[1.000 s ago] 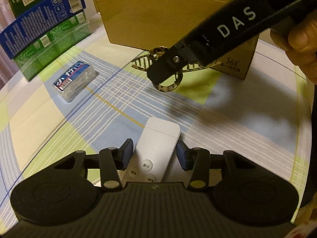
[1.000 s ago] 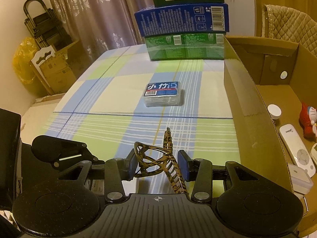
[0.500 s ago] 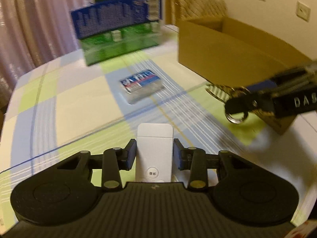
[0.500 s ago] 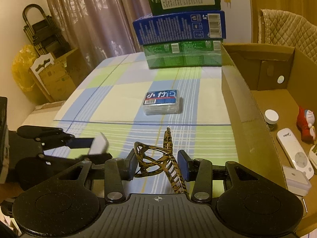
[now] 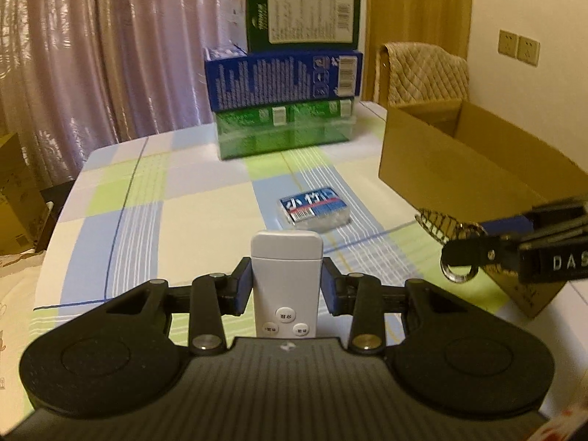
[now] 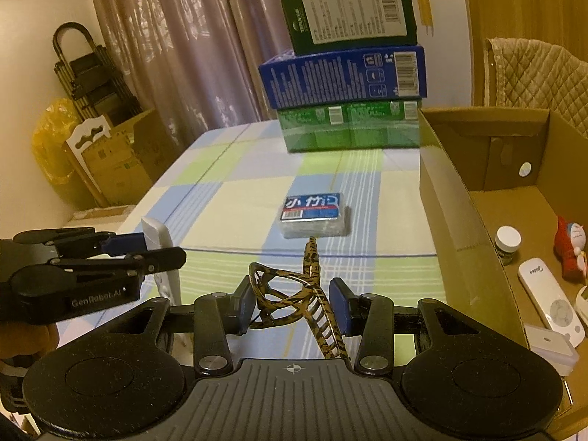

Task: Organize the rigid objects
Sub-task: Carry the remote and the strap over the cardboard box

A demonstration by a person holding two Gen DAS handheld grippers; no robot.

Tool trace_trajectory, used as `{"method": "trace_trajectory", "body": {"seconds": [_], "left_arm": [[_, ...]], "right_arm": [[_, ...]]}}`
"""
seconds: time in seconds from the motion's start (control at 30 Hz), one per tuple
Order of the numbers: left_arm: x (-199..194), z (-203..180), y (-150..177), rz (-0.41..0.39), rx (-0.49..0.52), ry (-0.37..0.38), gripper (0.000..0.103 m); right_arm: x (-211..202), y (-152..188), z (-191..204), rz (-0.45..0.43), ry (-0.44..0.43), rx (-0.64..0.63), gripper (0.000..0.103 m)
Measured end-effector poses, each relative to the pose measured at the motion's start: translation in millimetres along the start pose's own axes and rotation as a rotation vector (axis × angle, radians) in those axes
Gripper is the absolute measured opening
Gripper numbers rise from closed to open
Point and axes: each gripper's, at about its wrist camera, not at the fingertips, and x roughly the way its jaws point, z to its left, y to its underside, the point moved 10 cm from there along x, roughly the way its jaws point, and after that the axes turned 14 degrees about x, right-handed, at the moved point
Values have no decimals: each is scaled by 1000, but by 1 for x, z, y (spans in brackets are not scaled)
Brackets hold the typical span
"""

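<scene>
My left gripper (image 5: 286,290) is shut on a white remote (image 5: 284,257), with both blue pads pressing its sides. It holds the remote off the checked tablecloth, button end toward the camera. In the right wrist view the left gripper (image 6: 161,253) sits at the left with the remote (image 6: 156,233) standing on edge between its fingers. My right gripper (image 6: 292,305) is shut on a tortoiseshell hair claw clip (image 6: 273,294), held above the cloth beside the open cardboard box (image 6: 452,220). From the left wrist view, the right gripper (image 5: 466,250) and the clip (image 5: 437,222) show at the right, in front of the box (image 5: 441,169).
A blue-labelled clear pack (image 6: 314,215) lies mid-table. Three stacked boxes (image 6: 345,73) stand at the far edge. Inside the cardboard box lie another white remote (image 6: 551,305), a small jar (image 6: 507,242) and a red toy (image 6: 571,253). A quilt-covered chair (image 5: 422,70) stands behind.
The left gripper closed on the remote, lifted it off the cloth and rolled level, so its view swung up toward the stacked boxes. The right gripper and clip barely moved.
</scene>
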Motion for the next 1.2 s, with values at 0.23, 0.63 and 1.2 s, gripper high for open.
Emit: {"method": "trace_trajectory", "body": {"seconds": [0.23, 0.63, 1.2], "left_arm": [[-10, 3, -19, -37, -19, -21, 34], [-31, -16, -58, -86, -58, -17, 34], [-39, -110, -168, -201, -24, 129, 34]], "right_arm": [[-7, -7, 6, -36, -1, -9, 40], [-43, -40, -1, -161, 41, -21, 40], [-103, -84, -98, -292, 276, 65, 40]]}}
